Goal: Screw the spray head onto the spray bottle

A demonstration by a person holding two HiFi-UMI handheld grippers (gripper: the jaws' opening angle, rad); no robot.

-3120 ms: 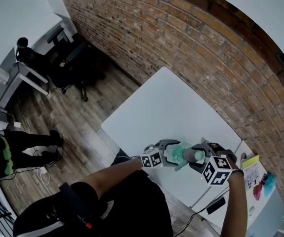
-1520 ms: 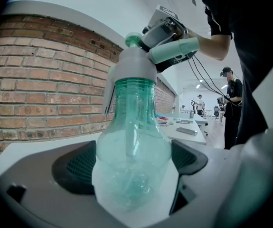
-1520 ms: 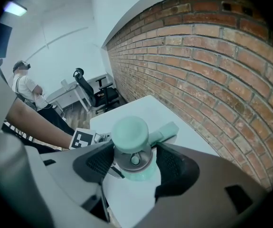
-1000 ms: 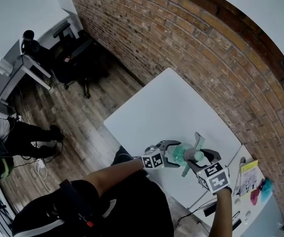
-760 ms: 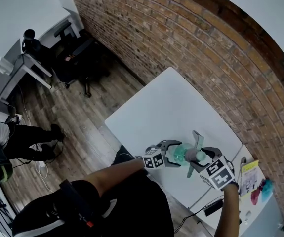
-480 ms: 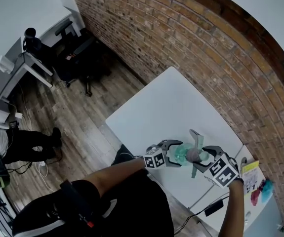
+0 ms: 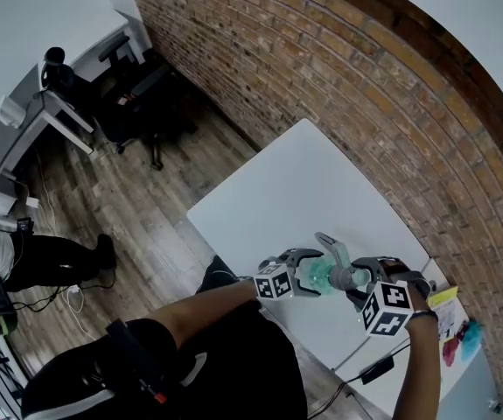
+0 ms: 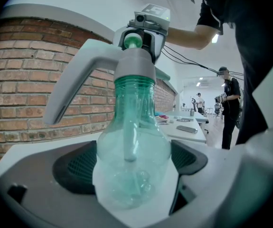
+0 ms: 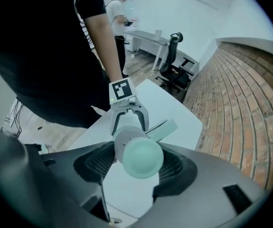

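A clear green spray bottle [image 7: 317, 275] is held level above the white table [image 7: 303, 182], and my left gripper [image 7: 302, 273] is shut on its round body. In the left gripper view the bottle [image 8: 132, 151] fills the space between the pads, with the grey spray head [image 8: 132, 63] seated on its neck and its long lever [image 8: 72, 94] reaching left. My right gripper [image 7: 362, 280] is shut on the spray head [image 7: 345, 276] from the opposite end. In the right gripper view the head's green end cap [image 9: 143, 158] faces the camera, and the left gripper [image 9: 127, 112] shows beyond it.
A brick wall [image 7: 365, 86] runs along the table's far side. A second table [image 7: 461, 357] at the lower right carries a yellow paper [image 7: 443, 311] and small coloured items. Office chairs [image 7: 137, 94], a desk and a person [image 7: 6, 261] stand on the wooden floor to the left.
My right gripper has twisted round with the spray head, so the head's lever has swung from upright to pointing up and left. The left gripper and the bottle have stayed put.
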